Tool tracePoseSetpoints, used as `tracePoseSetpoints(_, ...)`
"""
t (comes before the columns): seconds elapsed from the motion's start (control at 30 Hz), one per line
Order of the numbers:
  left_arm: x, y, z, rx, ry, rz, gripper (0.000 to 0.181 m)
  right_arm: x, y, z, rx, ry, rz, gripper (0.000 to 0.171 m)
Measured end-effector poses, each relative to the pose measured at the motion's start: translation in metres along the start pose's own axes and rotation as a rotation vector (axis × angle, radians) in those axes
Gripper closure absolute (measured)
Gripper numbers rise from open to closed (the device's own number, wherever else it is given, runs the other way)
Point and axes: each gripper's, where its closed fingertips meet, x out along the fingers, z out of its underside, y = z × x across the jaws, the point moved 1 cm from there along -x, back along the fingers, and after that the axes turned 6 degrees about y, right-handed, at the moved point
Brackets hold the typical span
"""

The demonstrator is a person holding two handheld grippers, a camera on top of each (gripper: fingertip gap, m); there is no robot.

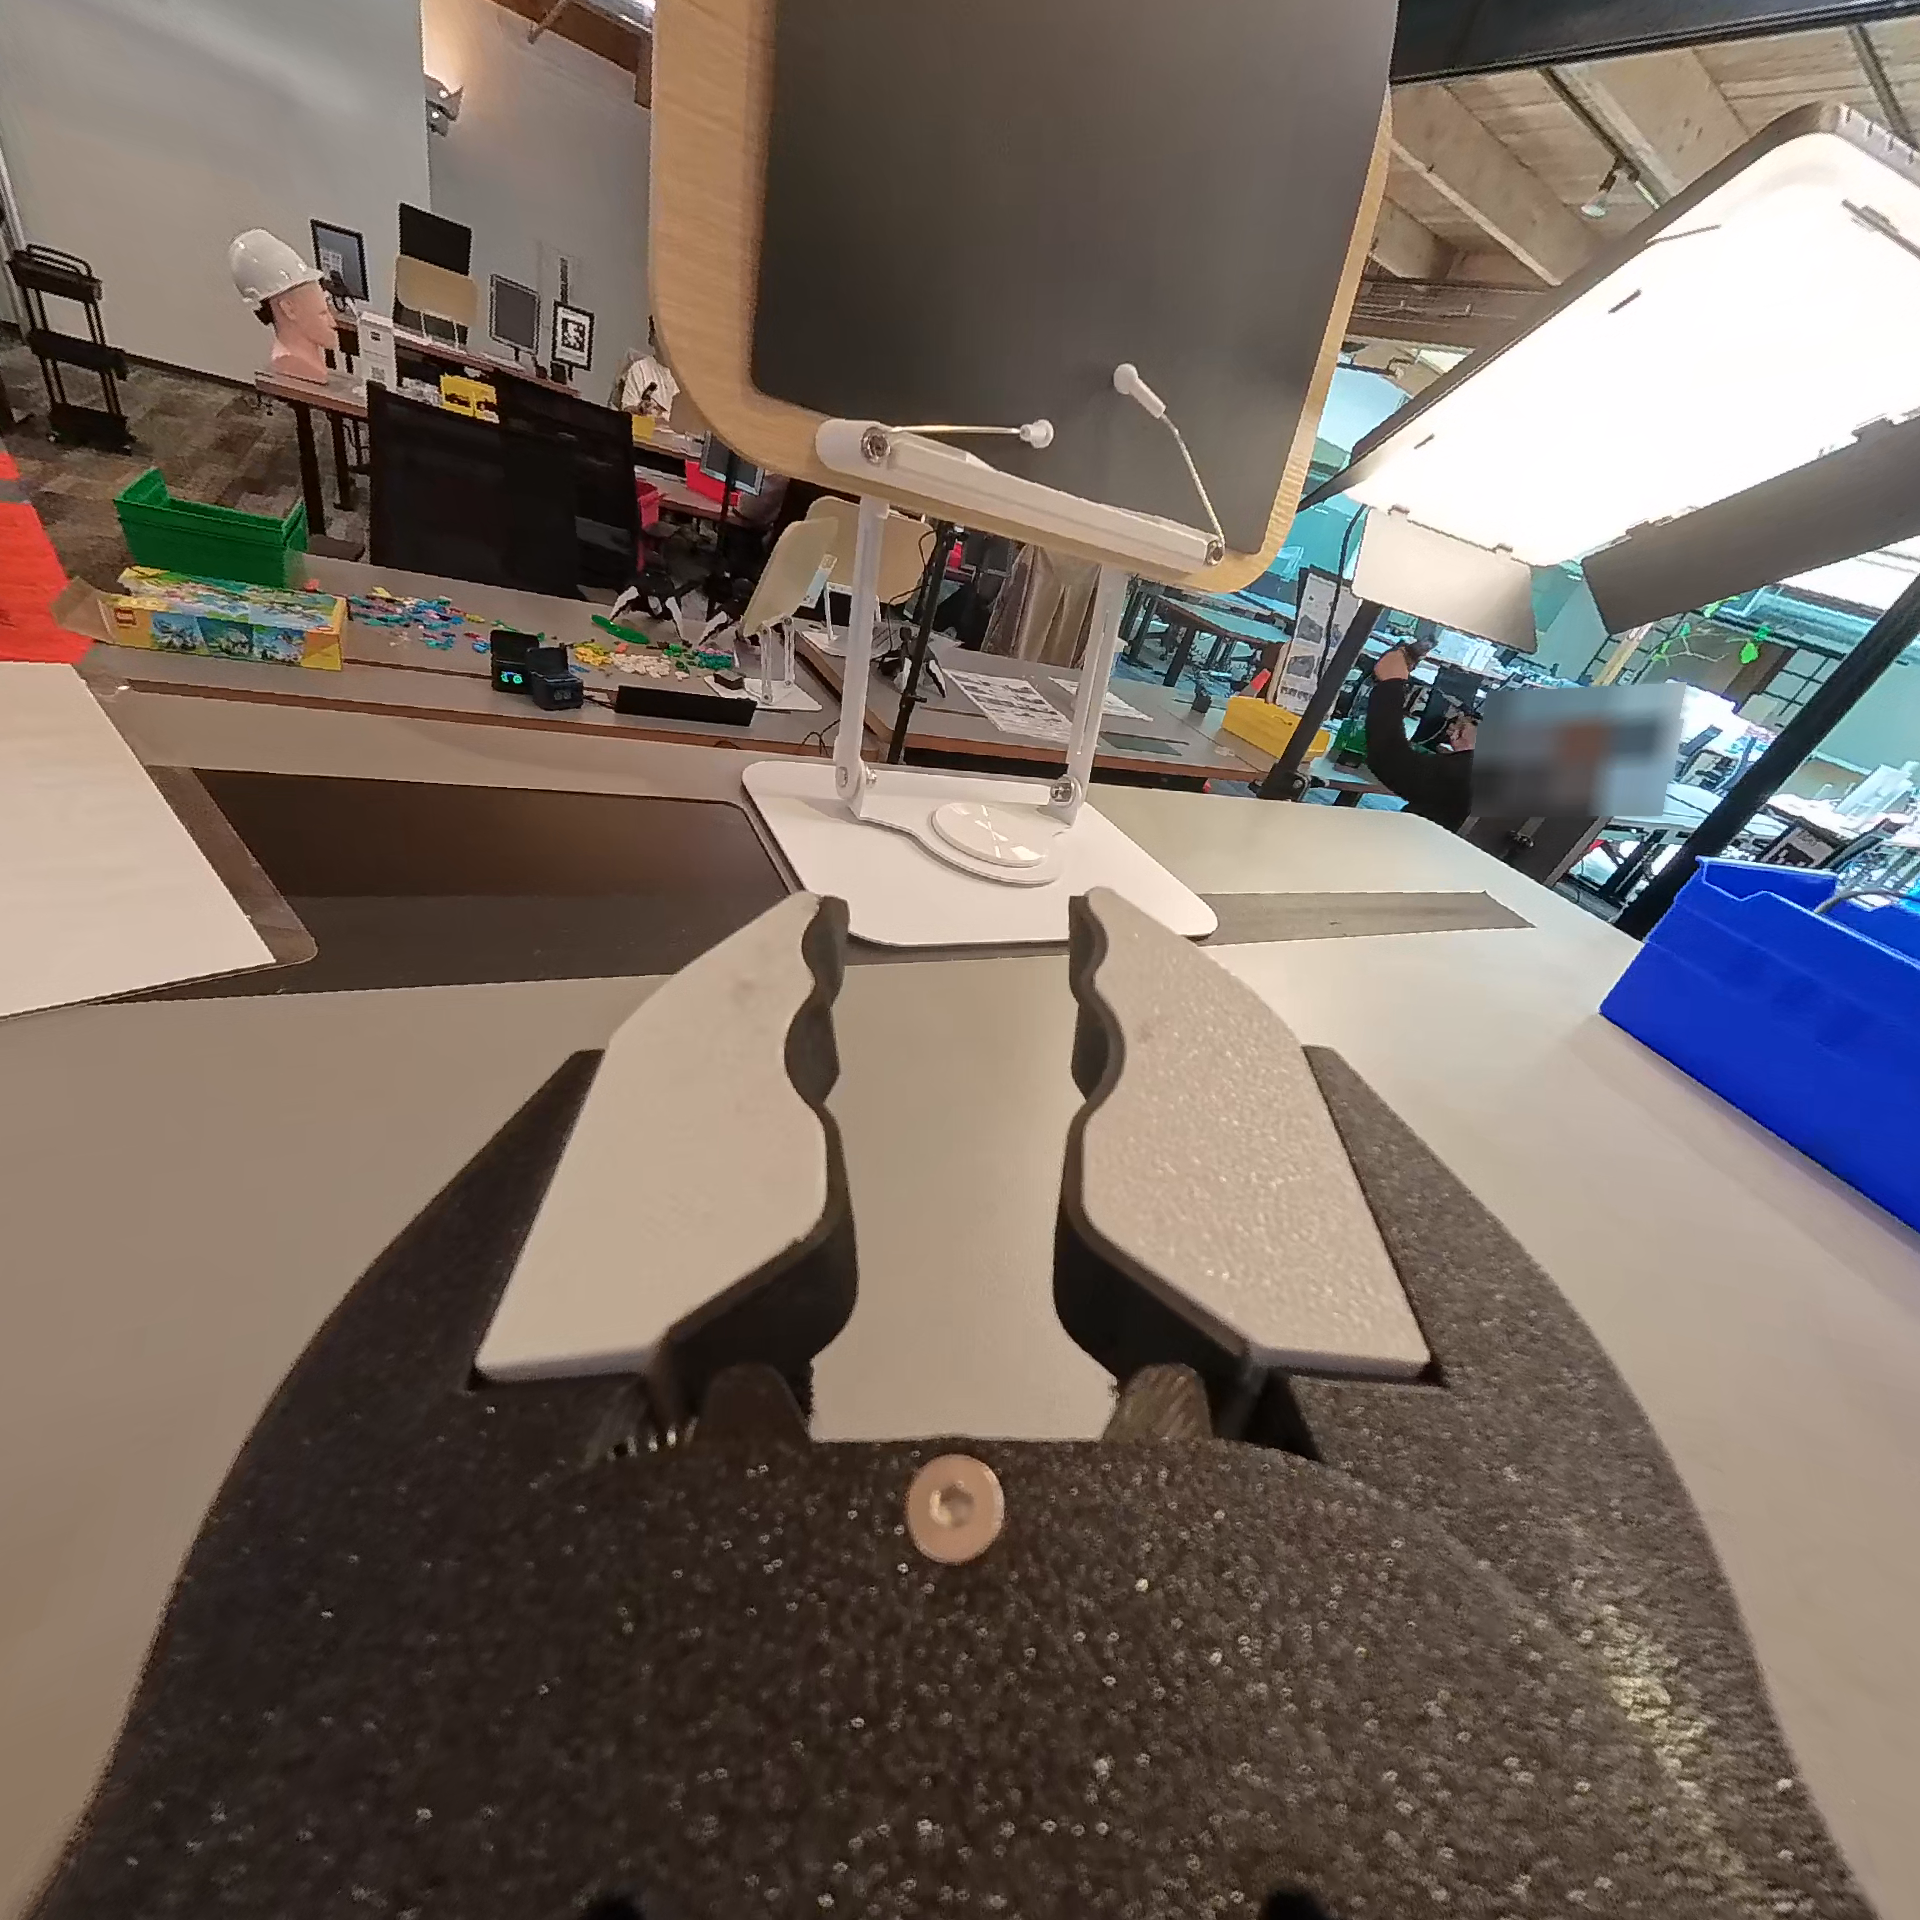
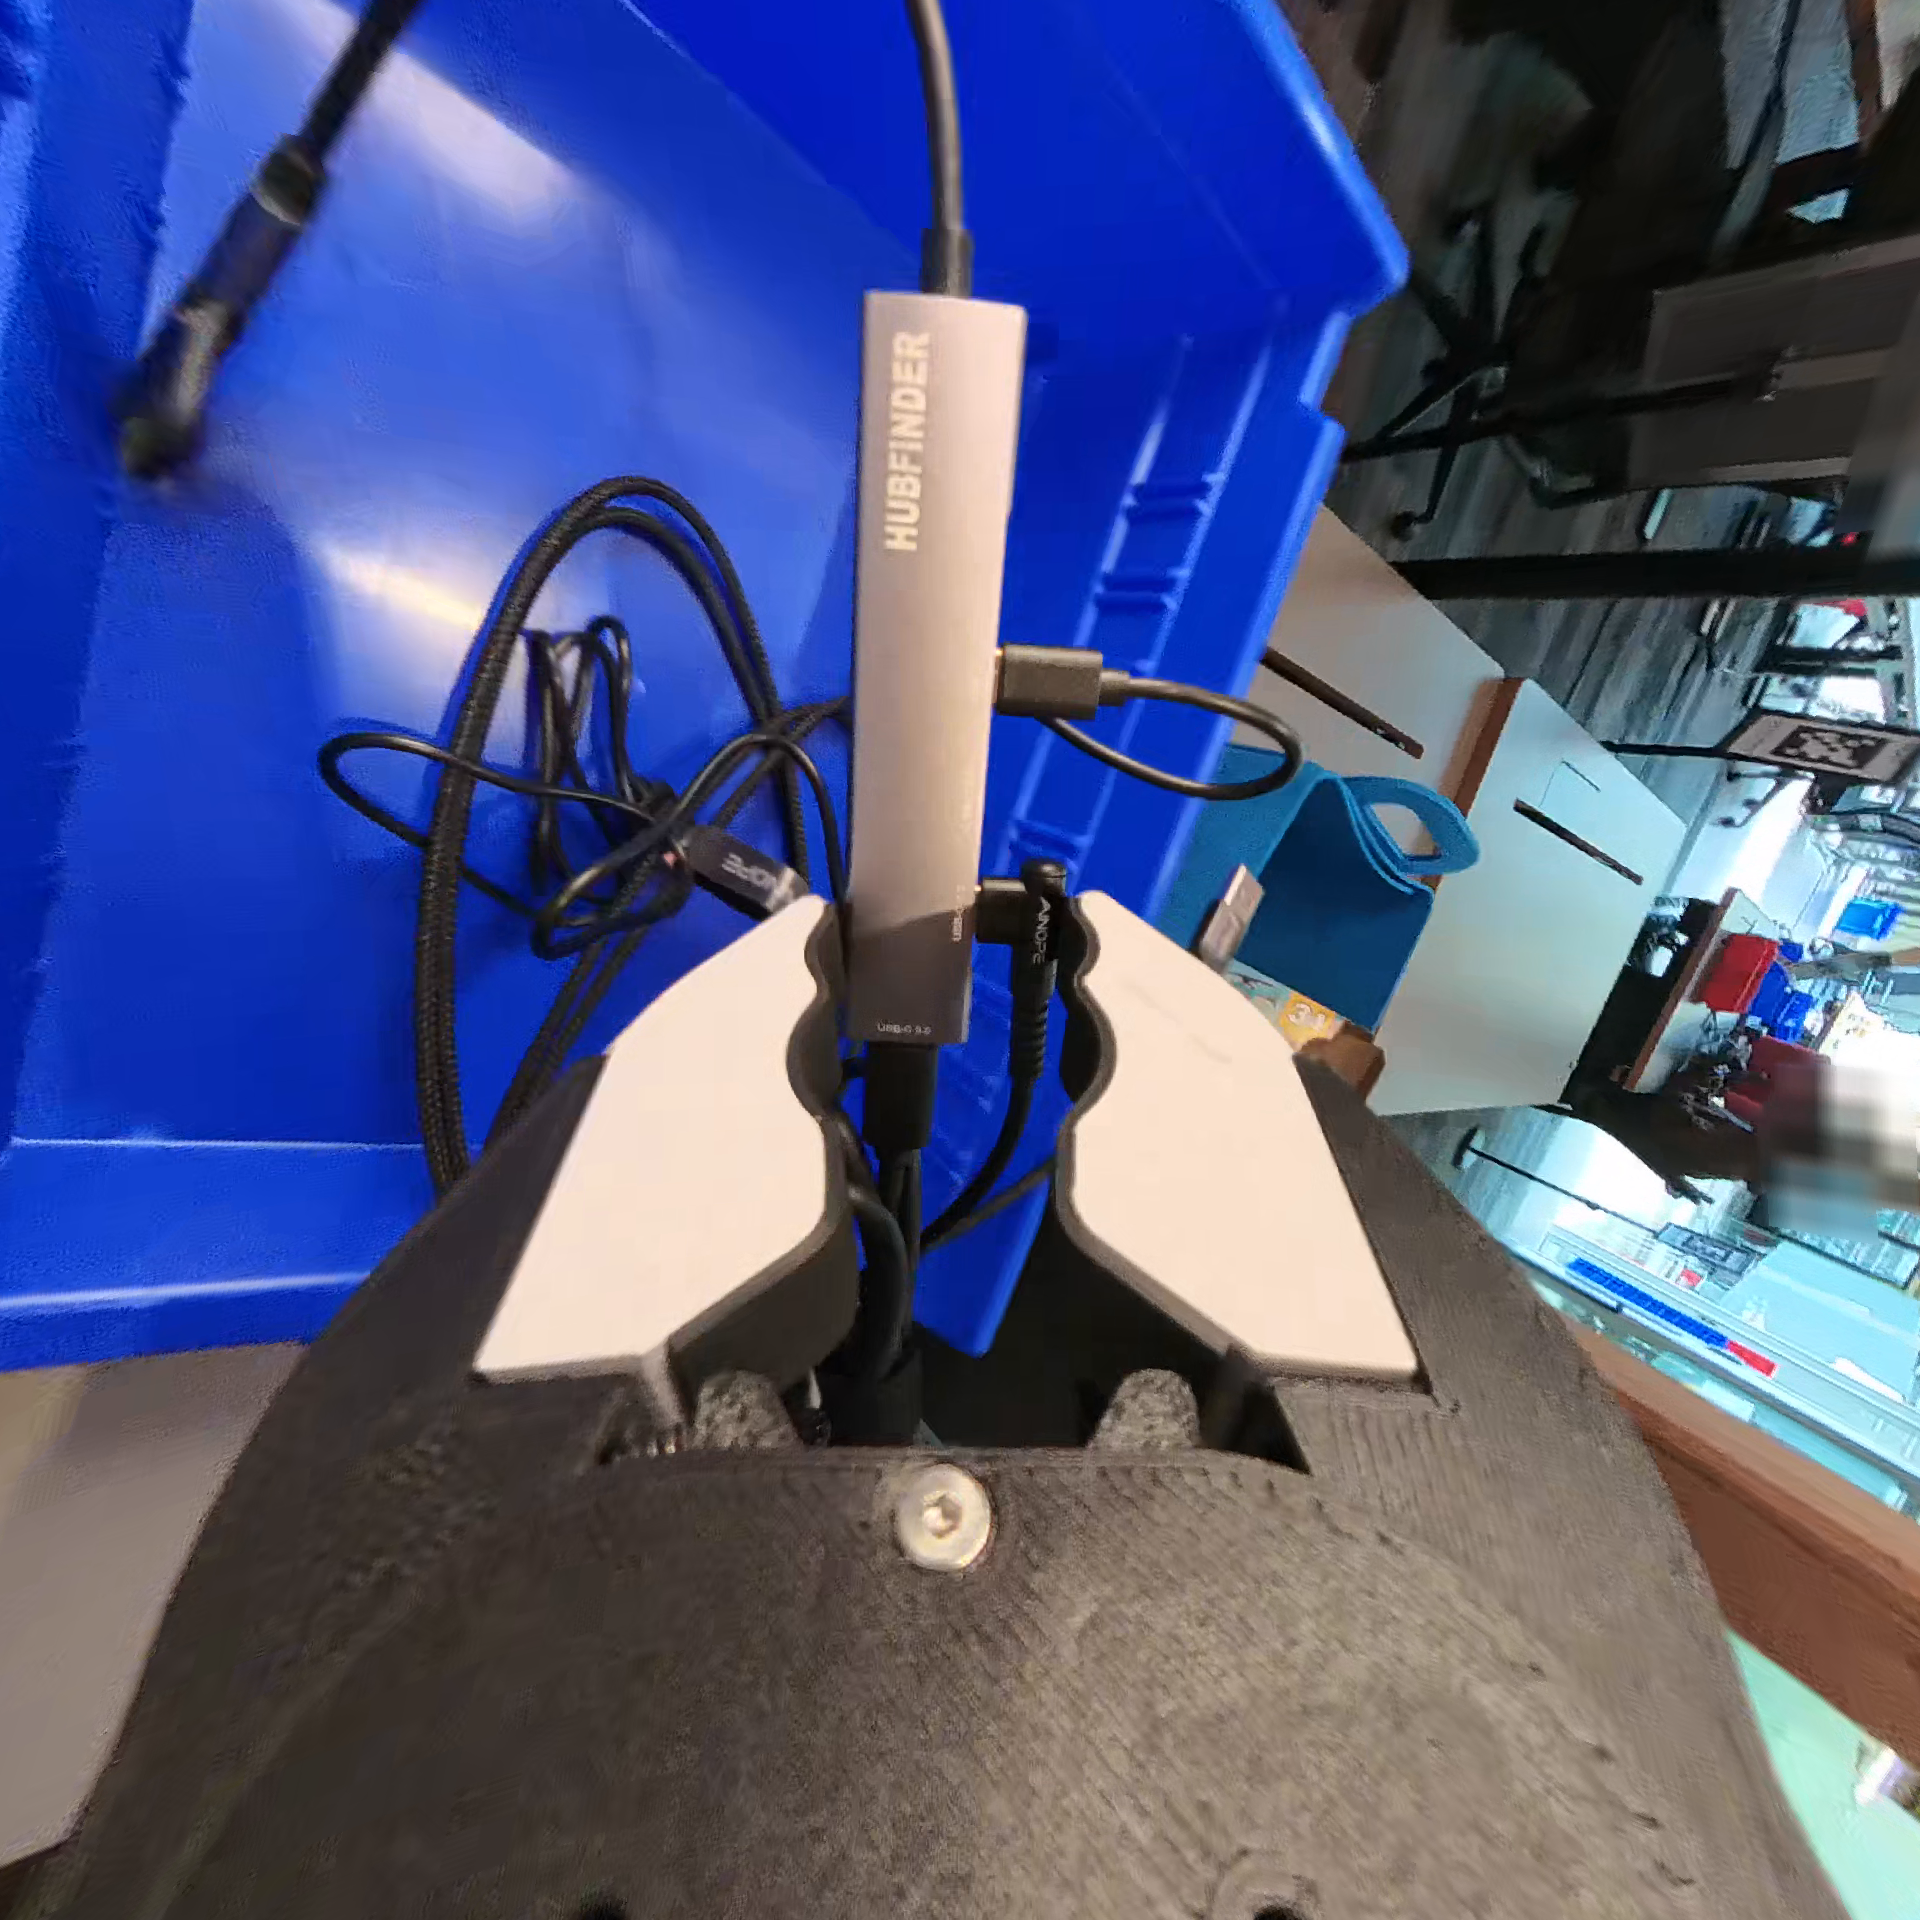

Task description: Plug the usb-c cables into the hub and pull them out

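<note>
In the right wrist view a grey USB-C hub (image 2: 935, 623) stands lengthwise between my right gripper's (image 2: 956, 925) fingers, over a blue bin (image 2: 416, 312). The jaws close on the hub's near end and on a black right-angle plug (image 2: 1013, 904) in its side. A straight black plug (image 2: 1049, 681) sits in a side port higher up. Another black plug (image 2: 899, 1091) sits in the hub's near end, and the hub's own cable (image 2: 940, 125) leaves its far end. Loose black cables (image 2: 582, 748) lie coiled in the bin. My left gripper (image 1: 956, 925) is open and empty above the grey table (image 1: 416, 1091).
A white tablet stand (image 1: 987, 862) carrying a wood-edged dark board (image 1: 1039, 208) stands just past my left fingertips. The blue bin (image 1: 1766, 997) is at the table's right. A white sheet (image 1: 94, 831) lies at the left. A lit panel (image 1: 1662, 343) hangs at the upper right. About 65 centimeters separates my left fingertips from my right.
</note>
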Motion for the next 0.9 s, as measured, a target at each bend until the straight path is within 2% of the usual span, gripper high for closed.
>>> tracePoseSetpoints(0.13, 0.000, 0.000, 0.000, -0.005, 0.003, 0.002, 0.139, 0.020, -0.008, -0.021, -0.092, 0.055, 0.022, 0.132)
tracePoseSetpoints(0.27, 0.000, 0.000, 0.000, -0.012, 0.000, 0.007, 0.139, 0.022, -0.006, -0.037, -0.183, 0.101, 0.070, 0.130)
tracePoseSetpoints(0.4, 0.001, 0.000, 0.001, -0.021, -0.011, 0.015, 0.139, -0.009, 0.009, -0.060, -0.122, 0.241, 0.092, 0.119)
tracePoseSetpoints(0.47, 0.001, 0.002, 0.002, -0.014, -0.015, 0.022, 0.139, -0.034, 0.015, -0.066, -0.046, 0.319, 0.079, 0.116)
tracePoseSetpoints(0.53, 0.002, 0.005, 0.003, -0.001, -0.025, 0.034, 0.139, -0.065, 0.001, -0.071, 0.011, 0.428, 0.025, 0.118)
tracePoseSetpoints(0.6, 0.004, 0.009, 0.005, 0.028, -0.039, 0.049, 0.139, -0.092, -0.033, -0.068, 0.029, 0.514, -0.052, 0.120)
tracePoseSetpoints(0.7, 0.008, 0.019, 0.012, 0.084, -0.084, 0.086, 0.139, -0.117, -0.120, -0.055, 0.089, 0.618, -0.251, 0.123)
tracePoseSetpoints(0.8, 0.013, 0.034, 0.026, 0.148, -0.180, 0.171, 0.139, -0.124, -0.211, -0.050, 0.218, 0.738, -0.444, 0.125)
tracePoseSetpoints(0.9, 0.013, 0.046, 0.036, 0.196, -0.242, 0.217, 0.139, -0.122, -0.279, -0.054, 0.359, 0.837, -0.572, 0.125)
